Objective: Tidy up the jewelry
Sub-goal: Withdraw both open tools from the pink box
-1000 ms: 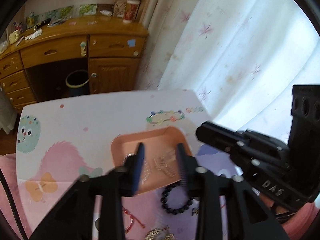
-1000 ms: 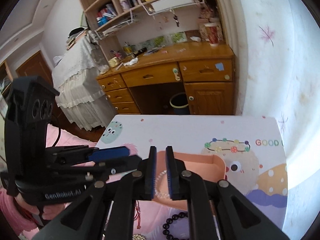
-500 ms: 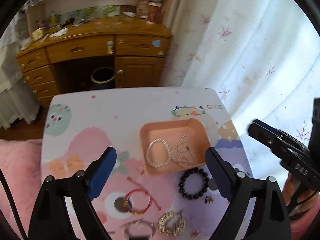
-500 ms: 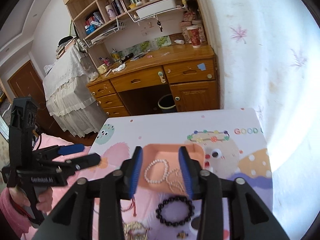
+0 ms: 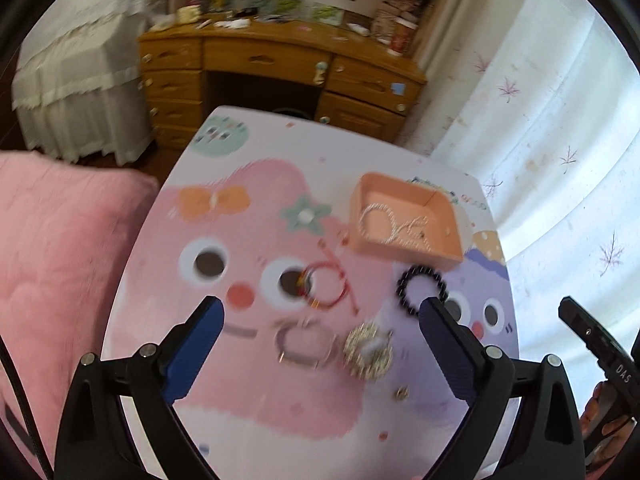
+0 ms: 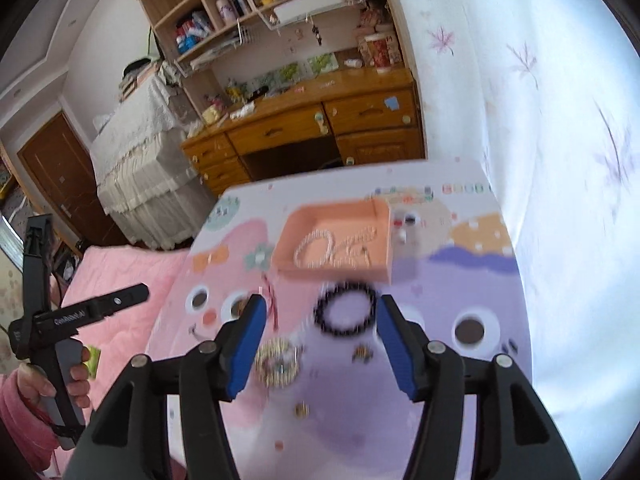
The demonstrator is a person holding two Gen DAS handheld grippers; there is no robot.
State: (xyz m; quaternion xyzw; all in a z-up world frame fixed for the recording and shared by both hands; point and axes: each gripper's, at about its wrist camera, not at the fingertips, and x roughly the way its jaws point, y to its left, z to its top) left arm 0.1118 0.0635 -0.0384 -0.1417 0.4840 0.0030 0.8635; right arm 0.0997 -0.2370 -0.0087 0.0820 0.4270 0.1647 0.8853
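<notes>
The left hand-held gripper (image 5: 320,320) stands wide with nothing between its blue pads, its jaws having just been opening. Past its fingertips, on the cartoon-printed desk (image 5: 248,392), lie a red cord bracelet (image 5: 326,286), a silver ring-shaped bracelet (image 5: 306,342) and a round gold beaded piece (image 5: 368,350). The right hand-held gripper (image 6: 320,312), also just opening and empty, hovers half spread with a black beaded bracelet (image 6: 346,308) beyond its tips. Farther ahead sits the shallow peach plastic tray (image 6: 296,224) holding pearl strands (image 6: 316,248).
</notes>
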